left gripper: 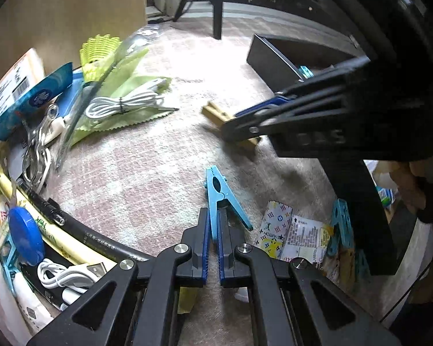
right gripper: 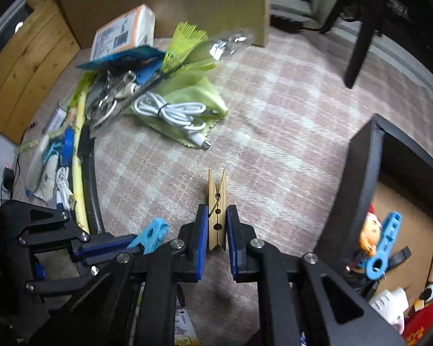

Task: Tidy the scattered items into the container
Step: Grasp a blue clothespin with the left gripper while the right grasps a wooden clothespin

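Nearest your left hand: your left gripper (left gripper: 213, 230) has its fingers pinched on one leg of the light blue plastic clothes peg (left gripper: 220, 199), which lies on the pink-and-cream checked carpet (left gripper: 147, 173).
Nearest your right hand: your right gripper (right gripper: 216, 225) has its fingers closed against both flat sides of the pale wooden spring clothespin (right gripper: 216, 201), whose open end points away from you along the carpet.
Side by side: from the right wrist view the left gripper sits just to the left of the right one, with the blue peg's tip showing between its fingers.
Beside the blue peg: a patterned white card (left gripper: 275, 230) and a printed paper sachet (left gripper: 306, 238) lie on the carpet to its right.
Container: your black open-topped box (right gripper: 366, 178) stands to the right of the wooden clothespin; another blue peg (right gripper: 385, 239), a small orange-haired figurine (right gripper: 369, 233) and other bits already lie inside.
Middle distance: a coiled white USB cable (right gripper: 173, 112) tied with a black band rests on a lime green cleaning cloth (right gripper: 199, 92).
Left pile: a long black-and-cream bundle (right gripper: 85, 155), a blue round lid (left gripper: 24, 236), metal rings and blue packets lie heaped together.
Far end: a wrapped white parcel with a barcode label (right gripper: 124, 30) leans near a brown cardboard panel (right gripper: 164, 0), and dark chair legs (right gripper: 358, 52) stand beyond the carpet.
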A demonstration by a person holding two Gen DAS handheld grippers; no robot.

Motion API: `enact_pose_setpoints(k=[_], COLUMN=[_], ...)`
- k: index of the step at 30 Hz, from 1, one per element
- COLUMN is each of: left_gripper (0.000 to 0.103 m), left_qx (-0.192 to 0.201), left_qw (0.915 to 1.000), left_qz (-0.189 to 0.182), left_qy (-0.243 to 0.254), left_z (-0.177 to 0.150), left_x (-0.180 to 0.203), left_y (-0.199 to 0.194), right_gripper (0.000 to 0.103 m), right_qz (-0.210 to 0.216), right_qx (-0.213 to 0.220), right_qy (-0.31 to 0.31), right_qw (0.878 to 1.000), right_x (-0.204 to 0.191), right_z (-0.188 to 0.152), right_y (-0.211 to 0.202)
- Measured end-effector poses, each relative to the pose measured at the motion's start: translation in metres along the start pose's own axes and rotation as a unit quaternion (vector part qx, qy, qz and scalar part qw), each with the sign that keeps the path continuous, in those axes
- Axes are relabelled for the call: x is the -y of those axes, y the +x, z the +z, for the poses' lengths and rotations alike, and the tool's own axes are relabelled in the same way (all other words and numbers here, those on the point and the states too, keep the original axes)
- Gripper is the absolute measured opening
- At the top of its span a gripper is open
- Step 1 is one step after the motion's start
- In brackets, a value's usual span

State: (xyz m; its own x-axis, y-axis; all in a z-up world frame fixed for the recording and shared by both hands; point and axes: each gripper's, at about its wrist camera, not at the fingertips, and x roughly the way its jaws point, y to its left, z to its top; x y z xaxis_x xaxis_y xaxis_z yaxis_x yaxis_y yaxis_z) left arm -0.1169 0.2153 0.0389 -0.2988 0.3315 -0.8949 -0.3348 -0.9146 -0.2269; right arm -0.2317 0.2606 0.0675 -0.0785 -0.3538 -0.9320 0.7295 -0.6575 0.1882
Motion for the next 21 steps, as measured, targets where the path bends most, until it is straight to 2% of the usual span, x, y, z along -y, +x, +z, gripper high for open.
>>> enact_pose_setpoints(k=[5,11,16,19,21], left_gripper=[0.004,0.004,0.004,0.004,0.004], left_qx=[0.024,0.069,0.092,0.096,0.093], left_qw=[0.9993,0.9968,0.9933,0.9911,0.9899], left_qz=[-0.016,-0.038,-0.068,-0.087,-0.100], left_qy=[-0.022,-0.013,0.015,0.030,0.039], left_z=[0.003,0.020,0.034,0.039,0.037], left_x=[-0.006,0.009,0.035,0.060,0.074], left_y=[-0.022,-0.058,-0.078,-0.081,-0.083], right_gripper=[0.013,0.013,0.013,0.013,0.013], right_qz=[0.011,0.017,0.001,-0.015,-0.031], right_qx=[0.041,0.115,0.166,0.187,0.196], right_qy=[0.017,0.034,0.054,0.080,0.096], right_qw=[0.999,0.993,0.985,0.979,0.975], right_x=[0.004,0.009,0.024,0.041,0.052], right_z=[-0.009,-0.007,-0.036,-0.059,-0.075], right_y=[-0.035,-0.100,-0.155,-0.190,-0.199])
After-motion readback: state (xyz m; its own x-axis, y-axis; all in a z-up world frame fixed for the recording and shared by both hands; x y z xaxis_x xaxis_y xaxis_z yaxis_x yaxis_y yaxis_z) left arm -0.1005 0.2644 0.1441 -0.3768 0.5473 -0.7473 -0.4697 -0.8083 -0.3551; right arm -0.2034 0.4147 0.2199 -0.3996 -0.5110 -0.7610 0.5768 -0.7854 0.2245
